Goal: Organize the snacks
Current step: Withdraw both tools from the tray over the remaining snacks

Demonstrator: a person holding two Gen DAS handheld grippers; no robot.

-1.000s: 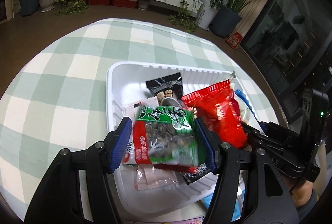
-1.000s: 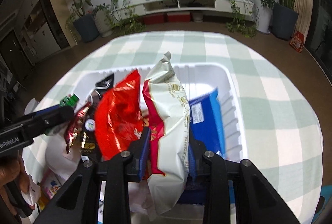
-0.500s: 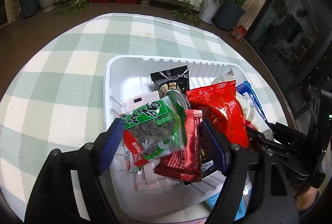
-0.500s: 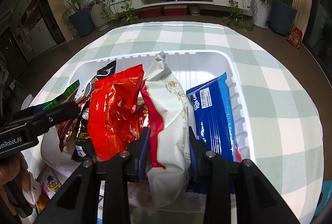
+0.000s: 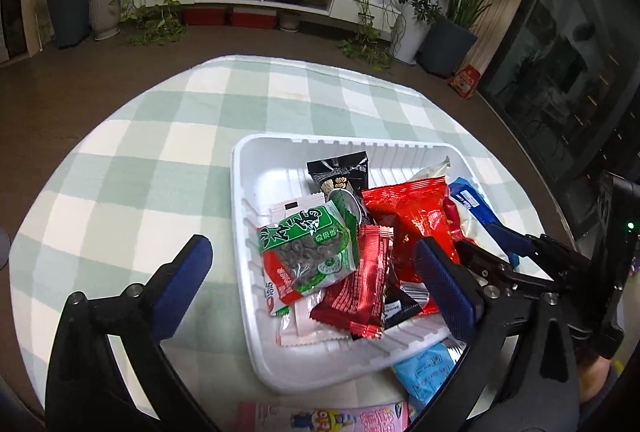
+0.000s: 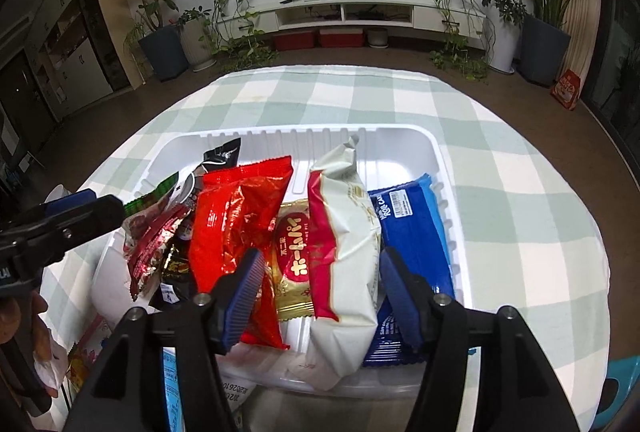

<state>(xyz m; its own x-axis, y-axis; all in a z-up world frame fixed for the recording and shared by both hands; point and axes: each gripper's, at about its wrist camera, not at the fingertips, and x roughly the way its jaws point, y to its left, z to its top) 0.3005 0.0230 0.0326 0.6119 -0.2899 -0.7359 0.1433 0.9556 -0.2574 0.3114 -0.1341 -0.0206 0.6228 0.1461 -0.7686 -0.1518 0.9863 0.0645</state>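
A white tray (image 5: 244, 216) on the checked table holds several snack packs. A green seed packet (image 5: 310, 256) lies on a red wafer pack (image 5: 358, 296) at the tray's near left. My left gripper (image 5: 316, 284) is open and empty, pulled back above them. A red bag (image 6: 236, 228), a cream bag (image 6: 348, 244) and a blue pack (image 6: 416, 236) stand in the tray (image 6: 440, 167). My right gripper (image 6: 320, 296) is open around the cream bag, its fingers apart from the bag's sides.
A black packet (image 5: 340, 171) leans at the tray's back. A light-blue pack (image 5: 428, 368) and a pink cartoon pack (image 5: 320, 418) lie on the checked cloth (image 5: 140, 171) in front of the tray. Potted plants and a TV unit stand beyond the table.
My left gripper opened, dropped the green seed packet into the tray and drew back. My right gripper opened and let go of the cream bag, which stays upright.
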